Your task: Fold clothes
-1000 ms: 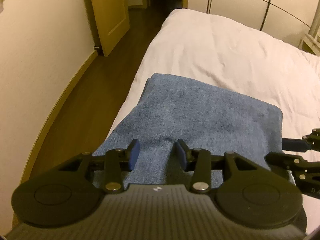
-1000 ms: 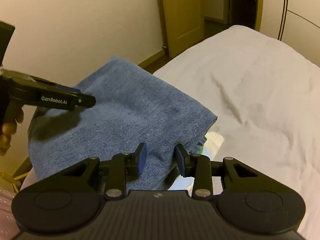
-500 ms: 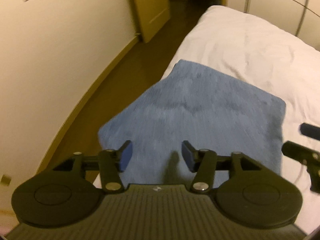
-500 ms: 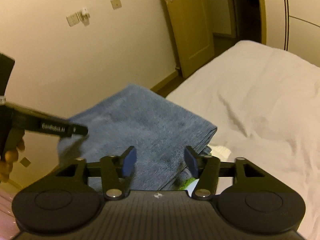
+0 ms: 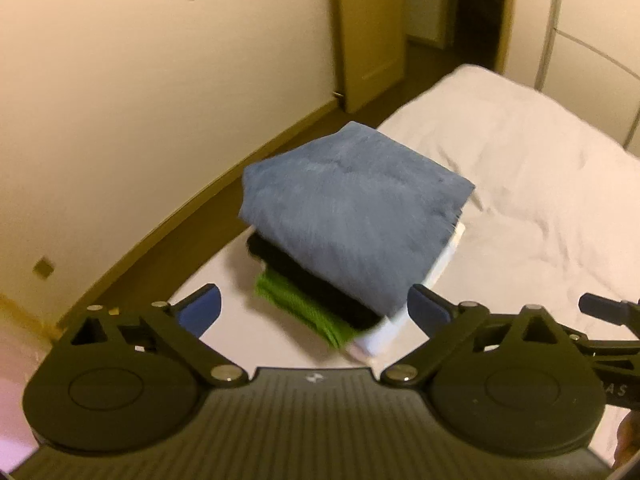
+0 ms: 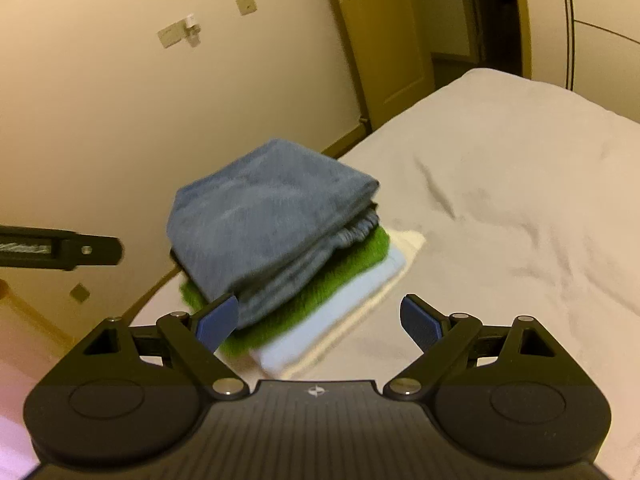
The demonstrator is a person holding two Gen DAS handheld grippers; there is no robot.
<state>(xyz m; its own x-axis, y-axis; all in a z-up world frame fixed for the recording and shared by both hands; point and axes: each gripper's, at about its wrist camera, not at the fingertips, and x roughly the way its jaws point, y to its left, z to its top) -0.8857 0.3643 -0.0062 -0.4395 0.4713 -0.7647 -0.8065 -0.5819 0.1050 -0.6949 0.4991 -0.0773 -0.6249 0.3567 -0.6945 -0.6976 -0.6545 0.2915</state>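
Observation:
A folded blue denim garment [image 5: 352, 216] [image 6: 272, 224] tops a stack of folded clothes at the corner of a white bed [image 5: 532, 184] [image 6: 512, 184]. Under it lie a black piece [image 5: 304, 276], a green knit [image 5: 296, 308] [image 6: 328, 280] and white folded pieces [image 5: 404, 312] [image 6: 340, 320]. My left gripper [image 5: 314, 312] hangs above and short of the stack, its jaws opening wide with nothing between them. My right gripper [image 6: 318, 318] is likewise back from the stack, jaws opening, empty. Each gripper's tip shows at the edge of the other's view.
A cream wall [image 5: 140, 100] with switch plates [image 6: 176, 34] runs left of the bed, with a strip of brown floor [image 5: 224, 208] between. A wooden door [image 6: 384, 40] and white wardrobe panels [image 5: 592, 32] stand at the far end.
Both grippers let go of the blue garment, opened wide and pulled back and up from it. The lower pieces of the stack have come into sight.

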